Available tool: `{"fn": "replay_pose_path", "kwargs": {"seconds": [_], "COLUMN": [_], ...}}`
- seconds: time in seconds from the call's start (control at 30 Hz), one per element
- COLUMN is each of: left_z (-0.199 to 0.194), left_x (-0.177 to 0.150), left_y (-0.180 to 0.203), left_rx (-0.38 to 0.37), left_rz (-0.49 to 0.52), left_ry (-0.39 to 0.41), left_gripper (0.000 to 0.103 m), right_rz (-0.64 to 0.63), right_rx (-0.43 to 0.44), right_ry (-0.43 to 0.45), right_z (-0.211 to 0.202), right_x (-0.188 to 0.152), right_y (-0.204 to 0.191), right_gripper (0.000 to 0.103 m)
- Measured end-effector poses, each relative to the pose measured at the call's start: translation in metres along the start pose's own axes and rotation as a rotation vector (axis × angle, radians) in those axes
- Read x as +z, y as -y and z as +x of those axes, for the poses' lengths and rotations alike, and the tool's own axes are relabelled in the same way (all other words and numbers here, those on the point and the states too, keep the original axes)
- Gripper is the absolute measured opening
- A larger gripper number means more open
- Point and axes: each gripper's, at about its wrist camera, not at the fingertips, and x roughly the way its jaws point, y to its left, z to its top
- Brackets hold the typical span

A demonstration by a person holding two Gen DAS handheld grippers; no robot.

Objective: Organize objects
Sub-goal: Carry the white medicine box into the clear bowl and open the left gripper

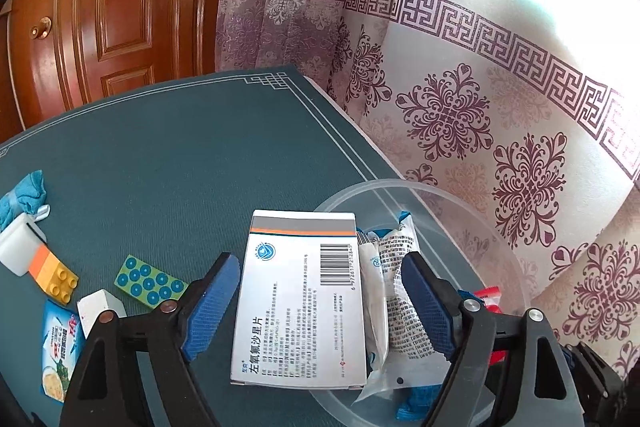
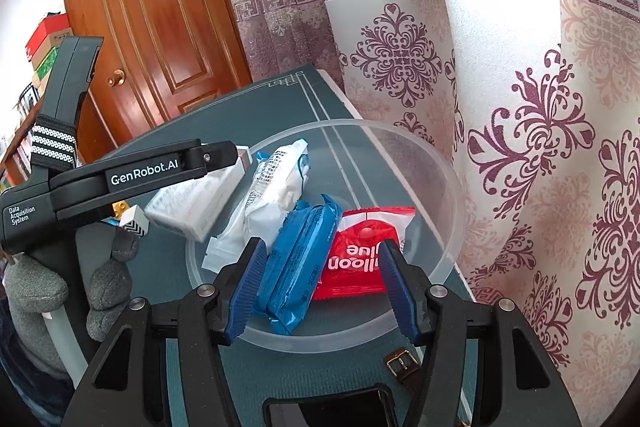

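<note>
The white medicine box (image 1: 304,291) lies between the spread, non-touching pads of the left gripper (image 1: 320,303), long axis along the fingers, its far end over the rim of the clear bowl (image 1: 452,195). The right gripper (image 2: 320,287) hangs half-open and empty above the bowl's packets.

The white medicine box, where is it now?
In the left wrist view the white medicine box lies between the open left gripper fingers, over the near-left rim of the clear bowl, beside a white packet.
</note>
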Motion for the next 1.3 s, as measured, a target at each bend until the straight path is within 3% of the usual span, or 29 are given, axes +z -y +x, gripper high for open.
{"fn": "replay_pose_path", "kwargs": {"seconds": [0.23, 0.4, 0.67, 0.8, 0.93, 0.97, 1.03, 1.3], "left_z": [-0.013, -0.011, 0.009, 0.023, 0.023, 0.024, 0.024, 0.01], "left_x": [-0.004, -0.009, -0.024, -0.03, -0.03, -0.03, -0.03, -0.029], "left_y": [-0.022, -0.035, -0.042, -0.055, -0.059, -0.059, -0.056, -0.051], "left_rx": [-0.038, -0.019, -0.037, -0.069, -0.103, -0.113, -0.135, -0.125], "left_rz": [-0.089, -0.114, -0.113, -0.159, -0.167, -0.164, -0.151, -0.124], "left_ry": [0.018, 0.002, -0.073, -0.12, -0.118, -0.123, -0.132, -0.09], "left_gripper": [0.087, 0.087, 0.087, 0.087, 0.082, 0.074, 0.066, 0.066], "right_rz": [0.001, -0.007, -0.008, -0.007, -0.002, -0.001, -0.004, -0.002], "right_rx": [0.002, 0.007, 0.006, 0.005, 0.001, 0.001, 0.0, -0.003], "right_ry": [0.002, 0.001, -0.009, -0.004, -0.009, -0.011, -0.01, 0.001], "right_z": [0.0, -0.002, 0.002, 0.002, 0.004, 0.005, 0.005, 0.003], "right_x": [0.0, -0.001, -0.003, -0.003, -0.004, -0.005, -0.005, -0.004], "right_y": [-0.001, -0.004, -0.005, -0.004, -0.003, -0.003, -0.004, -0.003], "right_gripper": [0.06, 0.06, 0.06, 0.06, 0.06, 0.06, 0.06, 0.06]}}
